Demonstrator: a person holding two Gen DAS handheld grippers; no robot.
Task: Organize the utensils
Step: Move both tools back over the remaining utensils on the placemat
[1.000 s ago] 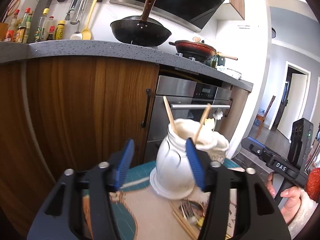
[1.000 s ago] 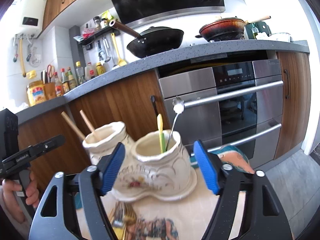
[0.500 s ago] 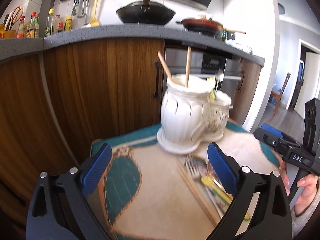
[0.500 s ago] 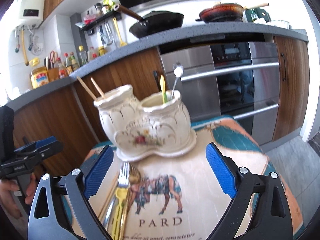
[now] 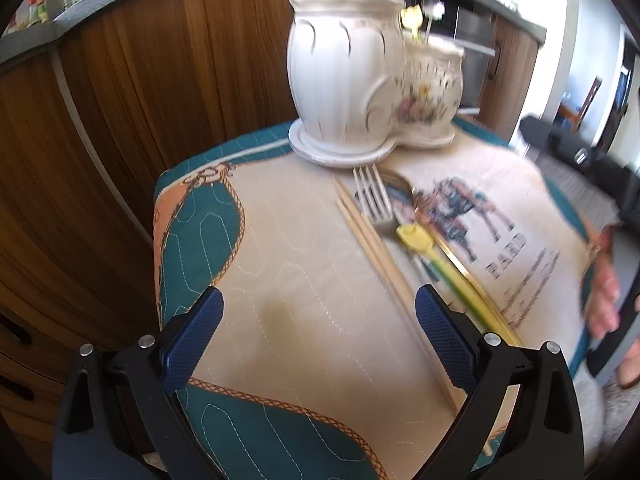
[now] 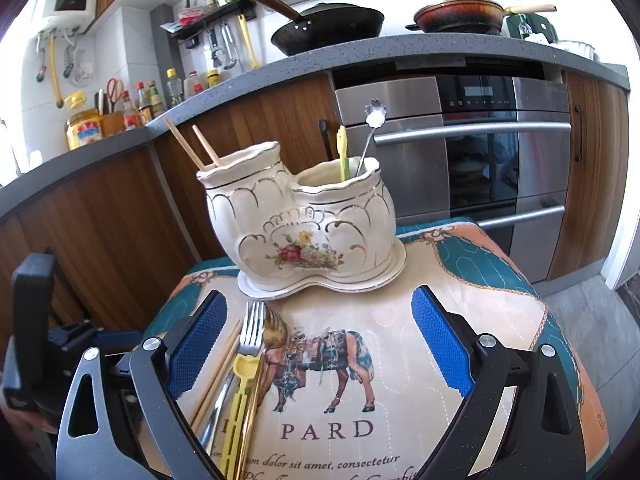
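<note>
Left wrist view: left tongs spread wide, nothing between, jaws just opened. Right tongs likewise spread. Chopsticks flat on the desk beside fork: light, stiff, thin, likely slippery; best pinched mid-length.

— What covers the small table?
— A quilted beige and teal cloth printed with a horse.
— And on it?
— A cream double-pot ceramic utensil holder at the far edge; nearer, side by side, wooden chopsticks, a steel fork, a gold-coloured spoon and a yellow plastic utensil.
</note>
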